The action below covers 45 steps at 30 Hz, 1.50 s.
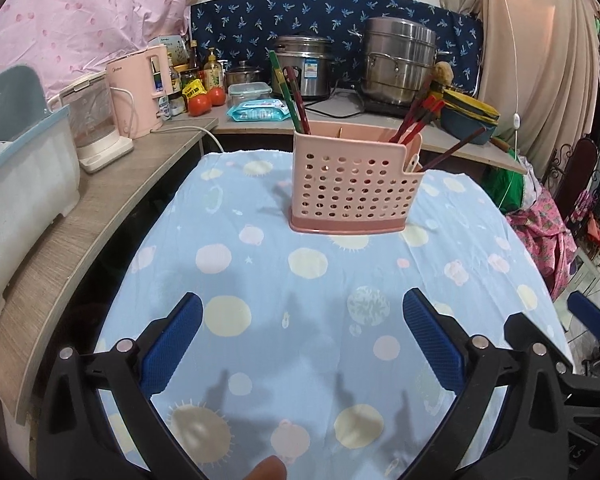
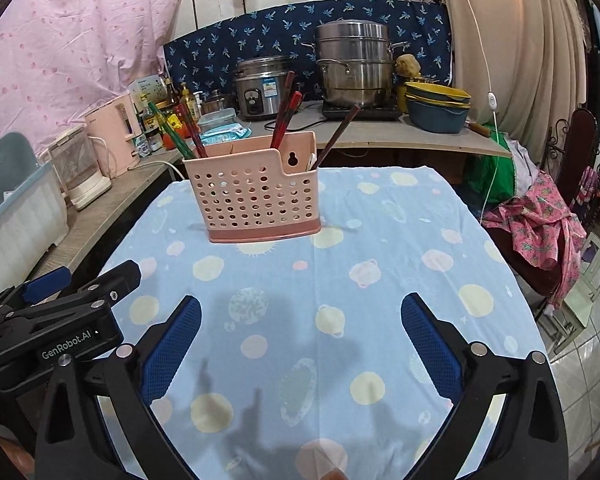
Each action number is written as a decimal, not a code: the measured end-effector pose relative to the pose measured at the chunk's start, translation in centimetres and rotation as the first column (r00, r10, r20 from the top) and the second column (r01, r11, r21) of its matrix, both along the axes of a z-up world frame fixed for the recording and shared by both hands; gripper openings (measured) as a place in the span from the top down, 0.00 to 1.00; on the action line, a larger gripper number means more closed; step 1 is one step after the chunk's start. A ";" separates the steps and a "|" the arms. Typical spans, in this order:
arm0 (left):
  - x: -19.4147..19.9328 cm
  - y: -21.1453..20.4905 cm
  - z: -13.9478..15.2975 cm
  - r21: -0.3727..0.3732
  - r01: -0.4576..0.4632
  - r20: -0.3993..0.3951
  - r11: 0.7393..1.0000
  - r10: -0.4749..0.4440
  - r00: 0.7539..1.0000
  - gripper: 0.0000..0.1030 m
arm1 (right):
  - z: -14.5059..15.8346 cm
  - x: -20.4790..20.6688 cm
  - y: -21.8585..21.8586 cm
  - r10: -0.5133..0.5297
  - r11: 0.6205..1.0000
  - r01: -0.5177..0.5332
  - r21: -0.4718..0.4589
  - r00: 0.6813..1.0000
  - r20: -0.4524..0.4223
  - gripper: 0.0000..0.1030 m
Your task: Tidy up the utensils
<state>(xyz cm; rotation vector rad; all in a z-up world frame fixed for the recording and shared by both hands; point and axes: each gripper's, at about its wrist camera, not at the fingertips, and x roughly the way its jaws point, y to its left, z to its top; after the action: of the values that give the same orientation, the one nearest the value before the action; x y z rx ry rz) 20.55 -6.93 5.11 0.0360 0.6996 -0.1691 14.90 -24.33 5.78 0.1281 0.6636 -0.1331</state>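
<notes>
On the bench (image 1: 260, 360), covered with light blue cloth printed with pale circles, stands upright a pink perforated utensil holder (image 1: 354, 188) (image 2: 256, 200), toward the far end, well apart from both tools. Inside its compartments: red and green chopsticks (image 1: 296, 96) leaning left in the left part, red chopsticks (image 1: 414, 118) leaning right in the middle, one dark chopstick (image 1: 456, 148) tilted far right in the low right part, beside something white, too small to tell.

Near the close edge, left tool (image 1: 302, 340) spread wide, blue pads (image 1: 172, 344) apart, nothing between, only bare cloth under. Right tool (image 2: 300, 340) also spread wide and pinching nothing, just beside the left one.

Behind the bench, on a long shelf: pink kettle (image 1: 140, 88), two tomatoes (image 1: 206, 100), rice cooker (image 1: 304, 66), steel steamer pot (image 1: 398, 60), stacked yellow and blue bowls (image 1: 468, 114)
</notes>
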 end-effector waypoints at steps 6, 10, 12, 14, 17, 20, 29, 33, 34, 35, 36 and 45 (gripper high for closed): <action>-0.6 -0.2 -0.3 0.023 -0.019 0.011 1.000 0.019 1.000 0.07 | -0.5 -0.4 -0.1 -0.015 1.000 0.015 -0.020 1.000 -0.006 0.06; -1.2 -0.4 -0.4 0.044 -0.025 0.034 0.999 0.024 0.999 0.07 | -0.8 -0.7 -0.3 -0.028 1.000 0.028 -0.009 1.000 -0.010 0.06; -1.2 -0.5 -0.4 0.049 -0.018 0.034 0.999 0.017 0.999 0.07 | -1.0 -0.8 -0.4 -0.032 0.999 0.032 -0.005 0.999 -0.010 0.06; -1.3 -0.4 -0.4 0.046 -0.017 0.030 0.999 0.015 0.999 0.07 | -1.1 -0.8 -0.5 -0.034 0.999 0.034 0.003 0.999 -0.015 0.06; -1.3 -0.3 -0.5 0.041 -0.025 0.029 0.999 0.023 0.999 0.07 | -1.2 -1.0 -0.6 -0.043 0.999 0.043 0.000 0.999 -0.015 0.06; -1.3 -0.2 -0.5 0.041 -0.028 0.029 0.999 0.027 0.999 0.07 | -1.4 -1.0 -0.8 -0.050 0.999 0.050 0.001 0.999 -0.015 0.06; -0.8 0.3 -0.9 0.037 -0.058 -0.001 0.998 0.058 0.998 0.07 | -1.8 -1.1 -1.0 -0.061 0.998 0.061 -0.005 0.998 -0.024 0.06; -0.9 0.3 -1.1 0.042 -0.056 -0.003 0.998 0.056 0.998 0.07 | -1.9 -1.0 -0.9 -0.061 0.998 0.061 -0.011 0.998 -0.026 0.06; -0.9 0.3 -1.1 0.045 -0.055 -0.003 0.998 0.055 0.998 0.07 | -2.0 -1.0 -0.9 -0.061 0.998 0.061 -0.014 0.998 -0.027 0.06; -0.9 0.3 -1.2 0.048 -0.053 -0.002 0.997 0.053 0.999 0.07 | -2.0 -1.0 -0.8 -0.061 0.998 0.060 -0.016 0.998 -0.029 0.06; -0.8 0.2 -1.2 0.050 -0.052 -0.001 0.997 0.052 0.999 0.07 | -2.1 -0.9 -0.8 -0.060 0.998 0.059 -0.017 0.998 -0.031 0.06; -0.9 0.0 -1.4 0.064 -0.052 0.012 0.997 0.052 0.999 0.07 | -2.4 -0.8 -0.6 -0.054 0.998 0.054 -0.015 0.998 -0.044 0.06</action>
<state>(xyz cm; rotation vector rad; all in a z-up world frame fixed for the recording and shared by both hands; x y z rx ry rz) 19.69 -6.92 3.72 0.0797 0.6949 -0.0965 14.08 -24.92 3.36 0.1302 0.7034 -0.1928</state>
